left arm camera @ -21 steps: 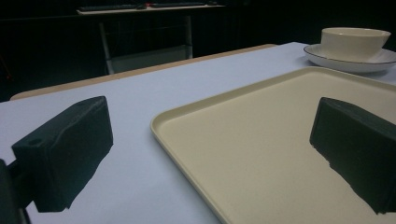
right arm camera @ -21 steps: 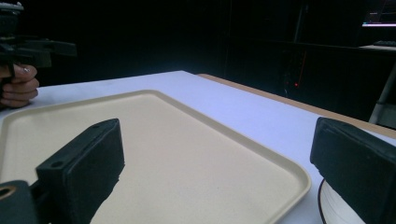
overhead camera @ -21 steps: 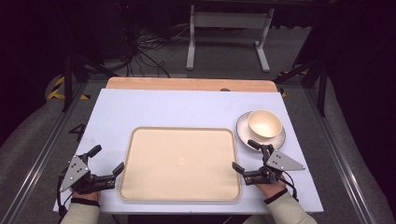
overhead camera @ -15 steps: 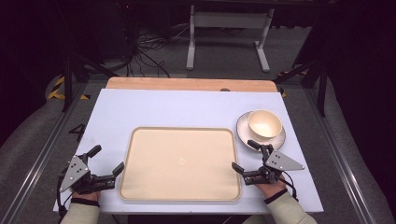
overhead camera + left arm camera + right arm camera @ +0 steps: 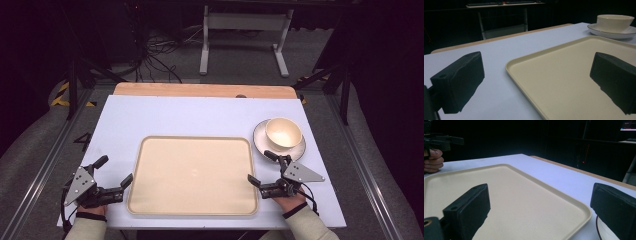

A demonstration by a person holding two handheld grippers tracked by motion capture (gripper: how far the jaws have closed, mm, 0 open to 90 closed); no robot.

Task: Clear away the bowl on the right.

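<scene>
At the near edge of the table (image 5: 200, 112), the left gripper (image 5: 113, 172) sits at the tray's (image 5: 193, 175) left rim and the right gripper (image 5: 262, 167) at its right rim, both with jaws spread wide and holding nothing. Each straddles a tray edge, one jaw over the tray, one over the table. Farther right, just beyond the right gripper, a cup (image 5: 283, 132) stands on a saucer (image 5: 261, 136) beside the tray's far right corner

In the right gripper view the saucer (image 5: 609, 232) is cut off at the bottom edge, mostly hidden behind a jaw. In the left gripper view the tray (image 5: 564, 75) runs past the frame's right edge.
</scene>
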